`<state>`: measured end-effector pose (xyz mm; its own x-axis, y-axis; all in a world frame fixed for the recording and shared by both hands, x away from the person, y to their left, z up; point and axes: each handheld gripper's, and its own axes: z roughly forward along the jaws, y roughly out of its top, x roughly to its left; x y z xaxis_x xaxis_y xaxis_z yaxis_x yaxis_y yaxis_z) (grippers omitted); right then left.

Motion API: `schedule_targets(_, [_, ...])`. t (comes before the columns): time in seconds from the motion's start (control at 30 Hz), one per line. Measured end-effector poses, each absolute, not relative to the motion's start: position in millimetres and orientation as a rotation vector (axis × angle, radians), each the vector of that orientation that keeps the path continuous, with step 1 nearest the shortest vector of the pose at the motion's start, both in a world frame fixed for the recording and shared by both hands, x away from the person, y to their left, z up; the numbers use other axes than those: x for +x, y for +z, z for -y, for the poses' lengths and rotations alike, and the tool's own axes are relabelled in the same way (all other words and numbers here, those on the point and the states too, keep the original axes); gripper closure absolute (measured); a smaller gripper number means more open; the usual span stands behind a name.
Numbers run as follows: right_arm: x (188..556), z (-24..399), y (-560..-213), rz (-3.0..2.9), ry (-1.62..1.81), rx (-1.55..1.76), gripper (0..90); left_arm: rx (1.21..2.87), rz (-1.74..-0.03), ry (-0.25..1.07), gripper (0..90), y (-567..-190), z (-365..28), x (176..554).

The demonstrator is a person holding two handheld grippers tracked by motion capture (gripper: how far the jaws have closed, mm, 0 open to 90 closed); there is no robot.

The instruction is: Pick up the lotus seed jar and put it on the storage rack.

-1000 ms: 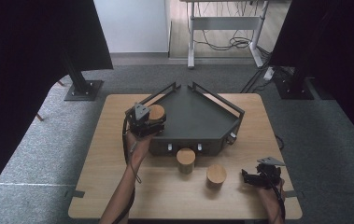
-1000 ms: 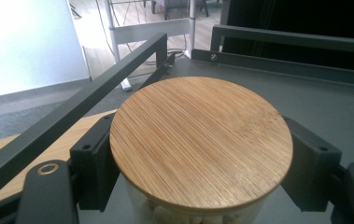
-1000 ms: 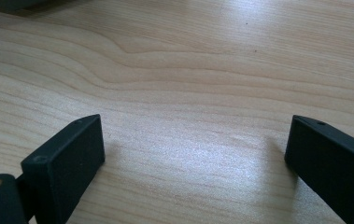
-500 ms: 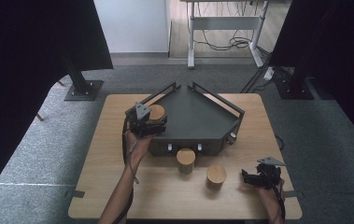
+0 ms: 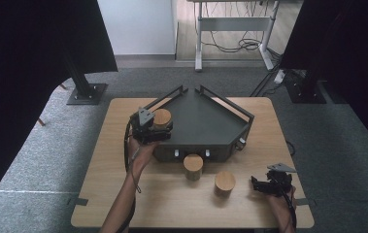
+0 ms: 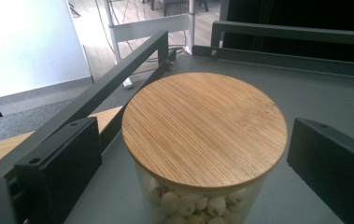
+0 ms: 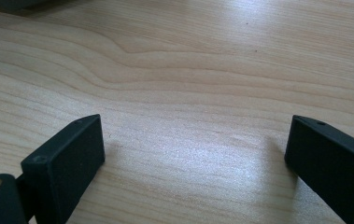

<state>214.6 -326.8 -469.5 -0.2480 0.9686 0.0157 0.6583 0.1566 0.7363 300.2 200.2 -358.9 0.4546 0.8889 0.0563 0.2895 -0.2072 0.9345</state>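
A glass jar (image 6: 202, 126) with a round bamboo lid, holding pale beads, stands on the left corner of the dark grey tray (image 5: 206, 121). My left gripper (image 6: 193, 135) straddles this jar (image 5: 162, 117); its jaws have just been opening and now stand off both sides of the glass with a gap on each. From above, the left gripper (image 5: 158, 128) reaches over the tray's left rail. My right gripper (image 5: 261, 184) rests low near the table's front right, open, with bare wood between its jaws (image 7: 193, 140).
Two more bamboo-lidded jars stand on the wooden table (image 5: 108, 194) in front of the tray, one (image 5: 193, 166) near its front wall and one (image 5: 225, 183) closer to the right gripper. Raised rails (image 6: 118, 79) border the tray's far sides.
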Motion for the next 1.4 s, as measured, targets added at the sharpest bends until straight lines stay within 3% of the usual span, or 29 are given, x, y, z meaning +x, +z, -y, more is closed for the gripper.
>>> schedule_targets(1.4, [214, 327, -470, -1.972, 0.882, 1.543, 4.1, 1.733, -0.998, 0.79, 3.0, -351, -230, 262])
